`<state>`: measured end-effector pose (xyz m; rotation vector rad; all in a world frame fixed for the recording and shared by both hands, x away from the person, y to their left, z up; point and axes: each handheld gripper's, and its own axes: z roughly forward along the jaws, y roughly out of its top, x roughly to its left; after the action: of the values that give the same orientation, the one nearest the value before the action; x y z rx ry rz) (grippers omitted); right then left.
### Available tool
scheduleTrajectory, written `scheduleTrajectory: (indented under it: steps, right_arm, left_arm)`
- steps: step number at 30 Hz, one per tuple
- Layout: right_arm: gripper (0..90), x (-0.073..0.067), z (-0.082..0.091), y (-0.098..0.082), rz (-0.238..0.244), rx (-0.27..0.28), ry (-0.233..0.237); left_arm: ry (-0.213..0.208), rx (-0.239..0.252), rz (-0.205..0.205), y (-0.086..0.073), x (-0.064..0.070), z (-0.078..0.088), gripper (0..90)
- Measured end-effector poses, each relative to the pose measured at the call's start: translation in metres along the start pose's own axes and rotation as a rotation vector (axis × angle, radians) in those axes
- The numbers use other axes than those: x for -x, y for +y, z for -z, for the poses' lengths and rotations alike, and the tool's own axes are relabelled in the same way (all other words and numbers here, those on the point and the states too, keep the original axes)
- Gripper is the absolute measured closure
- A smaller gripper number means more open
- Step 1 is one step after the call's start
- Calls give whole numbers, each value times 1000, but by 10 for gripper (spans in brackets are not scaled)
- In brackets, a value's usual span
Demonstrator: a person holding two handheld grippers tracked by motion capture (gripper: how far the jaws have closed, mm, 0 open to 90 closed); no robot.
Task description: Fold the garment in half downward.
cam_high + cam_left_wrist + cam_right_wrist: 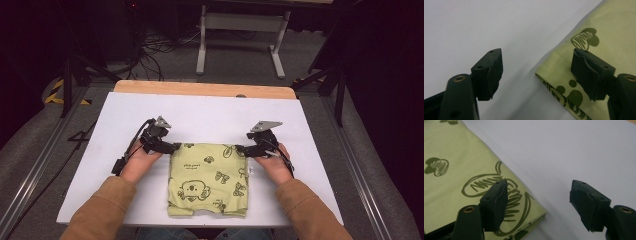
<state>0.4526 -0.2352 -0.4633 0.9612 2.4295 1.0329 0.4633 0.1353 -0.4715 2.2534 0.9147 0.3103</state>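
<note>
on the left side of the white desk [115,130] is the left gripper [173,147], held in the person's left hand [141,164]. a black cable [131,148] runs back from it over the hand. its jaws are apart and not pressing on anything. in the left gripper view one jaw is over the bare desk and the other jaw is over the green cloth [604,32], with the far left corner of the cloth sitting between them. in the middle of the desk lies the green cloth [208,178], folded into a flat, almost square shape close to the near edge. it has dark little drawings on it, like bows and an animal face. on the right is the right gripper [241,150], held in the person's right hand [272,165], at the far right corner of the cloth. its jaws are apart too and hold nothing. in the right gripper view one jaw is over the cloth [451,185], on top of a scribbly drawing, and the other jaw is over the bare desk, with the cloth's corner between them. both arms wear brown sleeves [102,205]. past the far end of the desk is a wooden edge [200,89].
</note>
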Motion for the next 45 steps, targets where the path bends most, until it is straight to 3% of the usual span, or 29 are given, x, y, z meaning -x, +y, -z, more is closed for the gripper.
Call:
scheduleTrajectory:
  steps: [6, 11, 14, 18, 20, 21, 22, 25, 29, 36, 45]
  right_arm:
    - [461, 2, -9, -5, 6, -95, 15]
    - [553, 4, -10, -6, -10, -102, 43]
    - [619, 3, -10, -6, -14, -105, 59]
    - [727, 2, -10, -6, -22, -103, 70]
    - [808, 1, -10, -5, -24, -109, 96]
    - [818, 0, -10, -4, -15, -113, 87]
    - [825, -2, -10, -3, 1, -116, 78]
    - [831, -7, -9, 1, 50, -122, 38]
    - [833, -4, -7, 6, 56, -97, 18]
    - [833, 11, -11, 28, 56, -54, -70]
    - [832, 20, -18, 33, 65, 12, -141]
  left_arm:
    - [-6, -80, 21, -4, -4, -11, 376]
    - [-18, -77, 31, -4, -5, -11, 385]
    - [-24, -83, 29, -3, -3, -10, 437]
    - [-42, -89, 26, -2, 1, -9, 561]
    - [-76, -98, 15, -1, 3, -8, 700]
    - [-98, -102, 20, -1, 4, -8, 781]
    - [-91, -108, 18, 0, 5, -7, 813]
    - [-90, -109, 22, 0, 4, -7, 826]
    - [-96, -78, 30, 2, -1, -4, 826]
    - [-44, -23, 13, 24, -12, 3, 826]
    - [9, -2, 11, 40, -21, -3, 825]
